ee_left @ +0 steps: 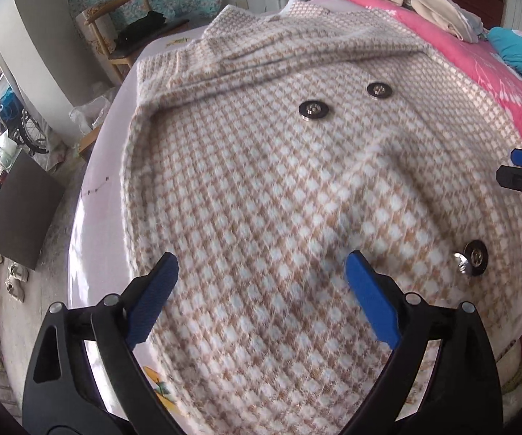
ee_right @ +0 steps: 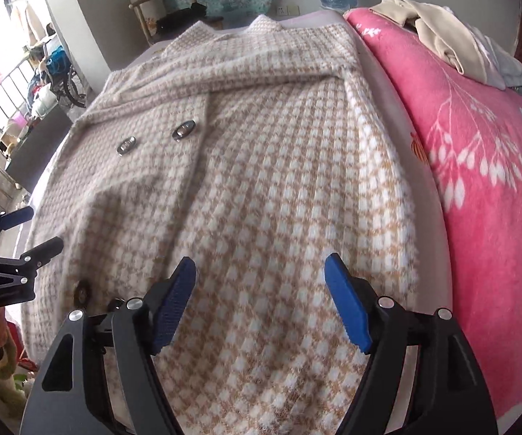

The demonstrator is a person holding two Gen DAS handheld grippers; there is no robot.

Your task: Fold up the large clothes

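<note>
- Left wrist view: we see the left tool (ee_left: pixel 261 266) with its blue pads spread wide and nothing between them, poised above the fuzzy tan-and-white houndstooth coat (ee_left: pixel 261 166).
- We find the coat spread flat on the bed's pale lilac sheet (ee_left: pixel 98 224), sleeves folded across the chest (dark round buttons (ee_left: pixel 313 110) face up).
- Right wrist view: the right tool (ee_right: pixel 259 266) is likewise open and empty over the coat, beside the pink floral blanket (ee_right: pixel 478 166).
</note>
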